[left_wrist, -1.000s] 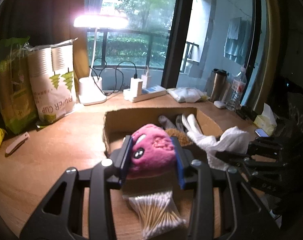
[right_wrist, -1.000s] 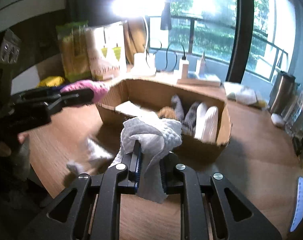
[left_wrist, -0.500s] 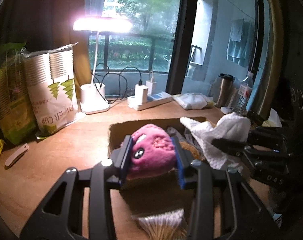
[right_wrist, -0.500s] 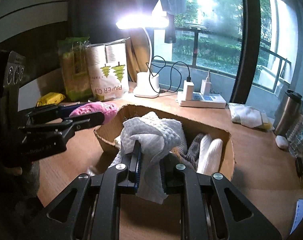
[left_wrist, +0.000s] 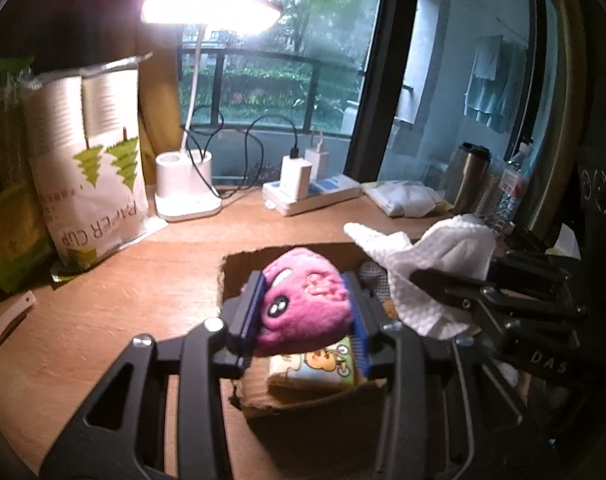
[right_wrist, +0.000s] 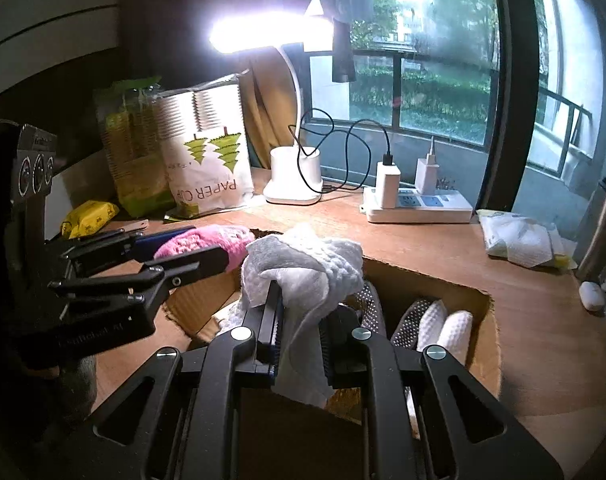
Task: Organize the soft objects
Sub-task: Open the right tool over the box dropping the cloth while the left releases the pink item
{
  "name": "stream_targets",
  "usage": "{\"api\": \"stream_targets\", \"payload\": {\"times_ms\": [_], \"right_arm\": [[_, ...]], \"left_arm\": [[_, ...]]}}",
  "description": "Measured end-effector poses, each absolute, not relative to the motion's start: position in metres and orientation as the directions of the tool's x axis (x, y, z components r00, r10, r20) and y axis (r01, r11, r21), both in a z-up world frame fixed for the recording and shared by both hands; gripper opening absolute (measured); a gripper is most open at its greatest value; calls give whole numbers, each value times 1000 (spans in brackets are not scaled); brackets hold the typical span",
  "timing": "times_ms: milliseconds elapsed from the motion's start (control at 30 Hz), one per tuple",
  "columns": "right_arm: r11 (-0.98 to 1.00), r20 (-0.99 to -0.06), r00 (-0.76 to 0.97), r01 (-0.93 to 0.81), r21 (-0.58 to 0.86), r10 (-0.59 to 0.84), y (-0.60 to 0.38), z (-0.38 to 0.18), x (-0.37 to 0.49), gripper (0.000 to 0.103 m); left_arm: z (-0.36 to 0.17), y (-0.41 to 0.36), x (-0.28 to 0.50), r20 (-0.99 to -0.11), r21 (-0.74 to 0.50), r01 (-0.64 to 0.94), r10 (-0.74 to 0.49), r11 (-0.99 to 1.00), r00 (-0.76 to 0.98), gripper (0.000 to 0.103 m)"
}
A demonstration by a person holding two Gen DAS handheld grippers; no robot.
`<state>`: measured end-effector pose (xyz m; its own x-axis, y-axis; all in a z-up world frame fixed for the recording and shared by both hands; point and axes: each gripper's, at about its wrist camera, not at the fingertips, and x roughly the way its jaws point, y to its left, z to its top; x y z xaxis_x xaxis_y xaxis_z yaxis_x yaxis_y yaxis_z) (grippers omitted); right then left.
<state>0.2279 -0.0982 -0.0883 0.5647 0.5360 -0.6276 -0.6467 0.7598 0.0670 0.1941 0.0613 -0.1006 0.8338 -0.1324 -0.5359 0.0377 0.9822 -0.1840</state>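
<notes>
Gripping a pink plush toy [left_wrist: 305,300] between blue pads, the left tongs [left_wrist: 305,312] hang over the near-left end of the cardboard box [left_wrist: 303,404], the toy's one visible eye turned toward 7 o'clock. Beneath the toy, inside the box: a small packet with a cartoon print [left_wrist: 315,366].

Right tongs [right_wrist: 299,332]: closed on a white waffle-weave cloth [right_wrist: 303,272], which bunches above the pads and trails down below them. They sit over the box at 3 o'clock of the left tongs; toy and cloth are close, possibly touching, though neither view settles it.

Box contents seen from the right wrist: two white rolled cloths [right_wrist: 443,324] side by side against the far-right wall, grey dotted fabric [right_wrist: 407,320] just left of them. The box rests on a wooden counter [right_wrist: 543,340].

Counter, far edge, left to right in the right-wrist view:
- yellow packet [right_wrist: 89,218] at 9 o'clock of the box
- green bag [right_wrist: 133,152] and a white bag marked PAPER CUP [right_wrist: 205,156], upright, touching
- lit desk lamp [right_wrist: 293,180] on a white base, black cable looped over it
- power strip [right_wrist: 419,202] with two white chargers plugged in
- white packet of tissues [right_wrist: 519,240] at 2 o'clock of the box
- steel flask [right_wrist: 601,232] at the right margin
</notes>
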Motion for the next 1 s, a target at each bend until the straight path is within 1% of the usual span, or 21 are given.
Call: {"api": "stream_targets", "payload": {"times_ms": [300,400,433,467,533,600,667,733,767,800,867,1000], "right_arm": [[755,-654,534,-650,87,536,-91,-106,245,18],[755,-662,527,-650,89,532,-89,-110,247,18],[754,-664,526,-650,89,532,-88,-111,247,18],[754,-666,524,-651,89,531,-88,-111,247,18],[756,-668,523,-649,91,529,-87,-112,248,19],[760,-670,526,-644,89,524,-87,-112,248,32],[763,-673,527,-641,87,520,-87,-111,248,39],[764,-672,531,-641,81,517,-86,-109,246,40],[764,-670,534,-640,77,515,-87,-108,244,42],[765,-669,538,-640,72,513,-87,-107,243,47],[767,-668,543,-638,66,509,-87,-105,241,53],[776,-673,549,-628,59,496,-88,-104,237,55]], "left_arm": [[-114,60,207,-576,-178,22,-122,984,808,41],[-116,60,209,-583,-181,16,-121,983,803,42],[-116,61,209,-582,-181,14,-119,983,804,45],[-116,62,209,-582,-184,12,-119,983,805,53],[-115,63,208,-577,-193,11,-123,981,808,53],[-113,64,206,-572,-189,7,-116,982,812,54],[-111,65,203,-568,-188,3,-111,982,815,54],[-109,66,201,-565,-188,-2,-107,982,818,55],[-108,66,199,-563,-189,-4,-105,982,820,55],[-107,67,197,-560,-188,-5,-103,982,822,56],[-104,67,193,-555,-188,-7,-100,982,826,61],[-100,66,184,-548,-185,-9,-95,983,831,64]]}}
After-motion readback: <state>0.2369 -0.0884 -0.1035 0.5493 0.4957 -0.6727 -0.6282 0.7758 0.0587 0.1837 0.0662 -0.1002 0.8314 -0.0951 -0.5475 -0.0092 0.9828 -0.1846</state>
